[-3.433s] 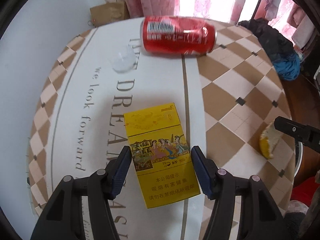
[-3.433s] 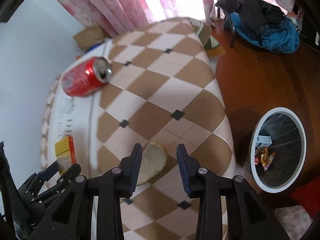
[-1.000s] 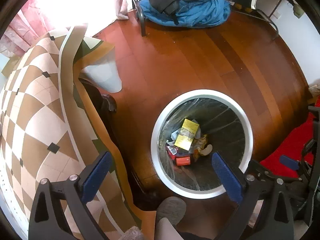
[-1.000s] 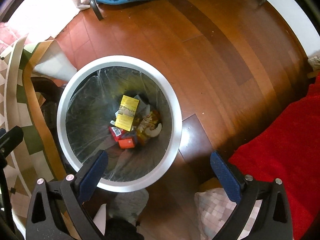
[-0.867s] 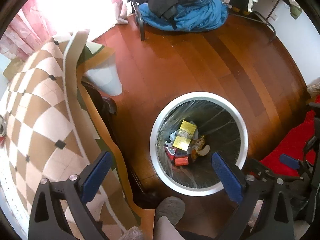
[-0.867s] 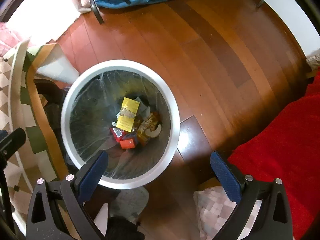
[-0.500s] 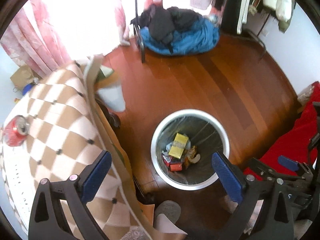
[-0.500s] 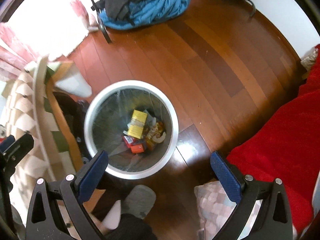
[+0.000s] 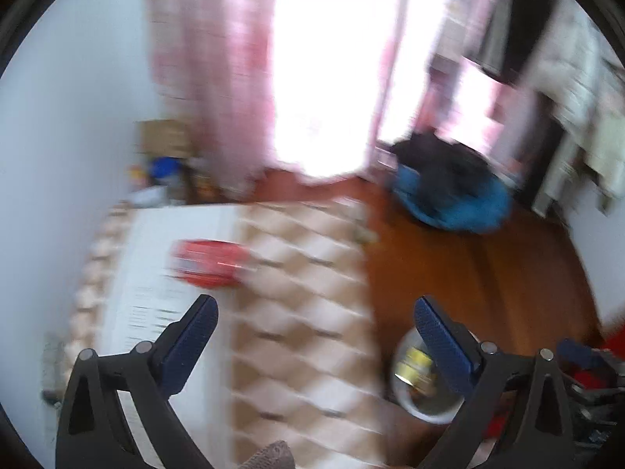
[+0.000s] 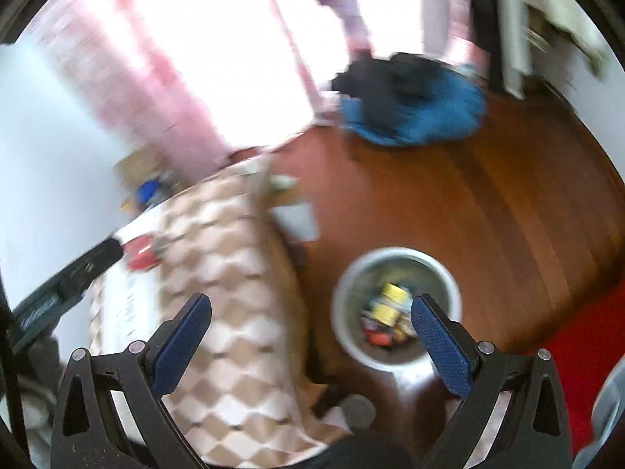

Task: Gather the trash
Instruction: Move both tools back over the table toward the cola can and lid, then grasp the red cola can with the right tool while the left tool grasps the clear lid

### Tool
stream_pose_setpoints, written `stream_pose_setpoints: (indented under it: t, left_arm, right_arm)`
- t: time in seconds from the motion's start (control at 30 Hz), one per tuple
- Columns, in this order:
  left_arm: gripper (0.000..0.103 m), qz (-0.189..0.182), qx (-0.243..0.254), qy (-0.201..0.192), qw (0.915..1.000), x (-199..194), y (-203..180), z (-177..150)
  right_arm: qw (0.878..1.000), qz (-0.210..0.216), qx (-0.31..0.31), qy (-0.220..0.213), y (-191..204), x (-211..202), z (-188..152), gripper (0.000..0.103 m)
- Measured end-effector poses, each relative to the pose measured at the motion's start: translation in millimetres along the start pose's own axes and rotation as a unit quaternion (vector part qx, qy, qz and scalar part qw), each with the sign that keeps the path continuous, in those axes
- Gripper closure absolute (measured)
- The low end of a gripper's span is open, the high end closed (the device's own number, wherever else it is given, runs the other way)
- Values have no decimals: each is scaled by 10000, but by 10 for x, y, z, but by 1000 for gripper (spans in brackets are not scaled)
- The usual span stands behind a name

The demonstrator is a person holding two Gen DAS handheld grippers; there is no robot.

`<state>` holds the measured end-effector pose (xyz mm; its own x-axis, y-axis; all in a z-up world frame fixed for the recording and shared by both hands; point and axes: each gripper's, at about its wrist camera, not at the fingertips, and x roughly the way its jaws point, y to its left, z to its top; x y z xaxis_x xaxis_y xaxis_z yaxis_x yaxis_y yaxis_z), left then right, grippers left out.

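Both views are blurred, but each adds something: the right wrist view looks almost straight down into the round white-rimmed trash bin point(image 10: 394, 258) on the reddish wooden floor point(image 10: 488, 203), while the left wrist view shows only a sliver of that bin point(image 9: 406, 398) behind its own right finger and gives a fuller look at the checkered tablecloth point(image 9: 304, 312). Inside the bin lie a yellow cigarette pack point(image 10: 388, 301) and some red and orange scraps too smeared to name. The red soda can point(image 9: 209, 262) lies on its side on the cloth's white band, ahead of the left gripper point(image 9: 312, 332) and slightly to its left, apart from it; in the right wrist view the can point(image 10: 142, 254) is small, far off to the left of the right gripper point(image 10: 310, 330), next to the dark body of the other tool. Both grippers have their blue-padded fingers spread wide with nothing between them. A blue and black heap of clothes point(image 10: 410, 101) sits on the floor beyond the bin, below pink curtains point(image 9: 218, 78) and a bright window
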<state>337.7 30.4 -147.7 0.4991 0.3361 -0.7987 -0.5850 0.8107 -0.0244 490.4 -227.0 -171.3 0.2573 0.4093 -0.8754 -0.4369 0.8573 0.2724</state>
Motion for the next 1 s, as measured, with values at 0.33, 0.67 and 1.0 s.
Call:
stream_pose_setpoints:
  t: [0.33,0.67,1.0]
  left_arm:
    - [0,1696,-1515,1346,9644,1142,2026,-775]
    - [0,1755,-2055,1692,9478,1804,2824,-1117]
    - [0,1594,-1689,1575,9598,1859,2892,-939]
  right_arm:
    - [9272,-4,-3336,1704,2820,1823,424,0]
    - [8043,-904,-5324,2481,3882,3381,343,0]
    - [8368,-404,-4650,2861,3875,3747,403,24]
